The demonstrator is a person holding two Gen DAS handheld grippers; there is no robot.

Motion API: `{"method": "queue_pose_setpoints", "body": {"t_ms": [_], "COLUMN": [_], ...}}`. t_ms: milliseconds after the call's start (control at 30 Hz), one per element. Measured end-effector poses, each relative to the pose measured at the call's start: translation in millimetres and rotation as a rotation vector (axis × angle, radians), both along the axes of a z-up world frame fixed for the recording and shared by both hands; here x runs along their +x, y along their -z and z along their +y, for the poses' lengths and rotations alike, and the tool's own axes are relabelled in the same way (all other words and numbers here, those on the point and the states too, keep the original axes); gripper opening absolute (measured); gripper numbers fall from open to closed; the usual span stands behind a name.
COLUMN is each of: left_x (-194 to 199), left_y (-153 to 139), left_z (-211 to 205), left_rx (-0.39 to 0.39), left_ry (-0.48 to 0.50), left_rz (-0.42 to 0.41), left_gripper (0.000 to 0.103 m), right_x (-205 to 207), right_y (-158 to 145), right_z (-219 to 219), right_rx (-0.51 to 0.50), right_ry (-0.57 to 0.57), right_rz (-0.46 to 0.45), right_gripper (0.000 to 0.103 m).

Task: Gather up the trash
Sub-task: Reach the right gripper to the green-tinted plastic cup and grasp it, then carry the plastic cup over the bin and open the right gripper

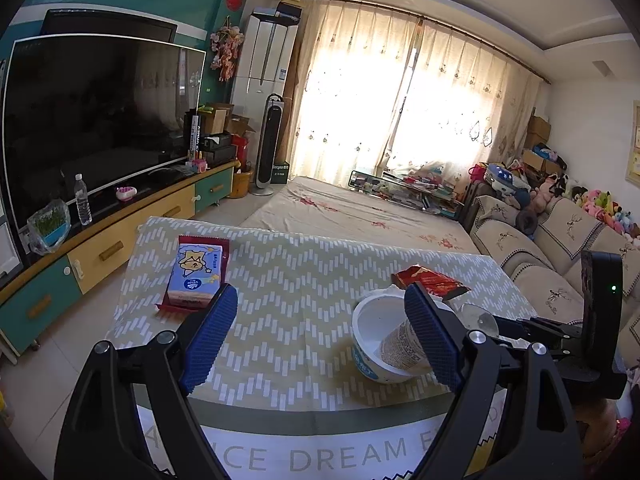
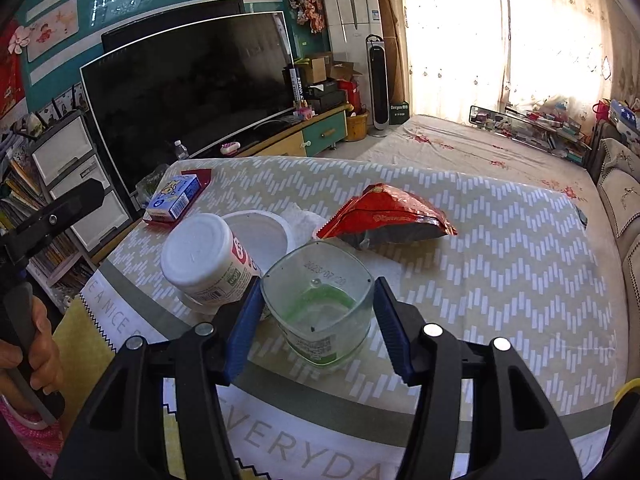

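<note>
Tablecloth [image 2: 500, 248] holds uncollected trash: right gripper [image 2: 316, 320] jaws bracket clear cup [image 2: 320, 312], contact unclear; left gripper [image 1: 320, 332] wide, empty; white tub [image 1: 380, 340] beside its right jaw, red wrapper [image 2: 384, 216] ahead.

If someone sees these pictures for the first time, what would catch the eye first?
Probably the clear plastic cup with a green rim, lying between the right gripper fingers at the table's near edge. Then the crumpled red snack bag behind it, and the white tub beside the open left gripper.

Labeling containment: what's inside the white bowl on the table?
A small paper-labelled cup lies tipped with its mouth end in the white bowl. Bare white floor shows beside it; what's under the cup or inside it is hidden.
</note>
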State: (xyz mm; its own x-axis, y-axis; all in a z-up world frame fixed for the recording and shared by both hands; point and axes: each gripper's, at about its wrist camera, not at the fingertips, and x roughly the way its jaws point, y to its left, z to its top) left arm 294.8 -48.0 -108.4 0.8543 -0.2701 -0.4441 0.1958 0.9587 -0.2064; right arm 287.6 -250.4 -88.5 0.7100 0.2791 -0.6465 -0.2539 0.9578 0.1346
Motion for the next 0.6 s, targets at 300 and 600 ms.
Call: {"method": "queue_pose_setpoints", "body": {"t_ms": [300,600], "left_x": [0,-3], "left_y": [1,-2], "left_z": [0,-7], "left_rx": [0.000,0.011], "left_ry": [0.003,0.025], "left_rz": [0.001,-0.006], "left_gripper": [0.084,0.084], "right_x": [-46,-134], "right_y": [-43,-54], "right_z": [-32,-170], "right_rx": [0.042,0.006], "right_ry": [0.043,0.434], "right_rz": [-0.059,-0.103], "right_gripper": [0.053,0.053]}}
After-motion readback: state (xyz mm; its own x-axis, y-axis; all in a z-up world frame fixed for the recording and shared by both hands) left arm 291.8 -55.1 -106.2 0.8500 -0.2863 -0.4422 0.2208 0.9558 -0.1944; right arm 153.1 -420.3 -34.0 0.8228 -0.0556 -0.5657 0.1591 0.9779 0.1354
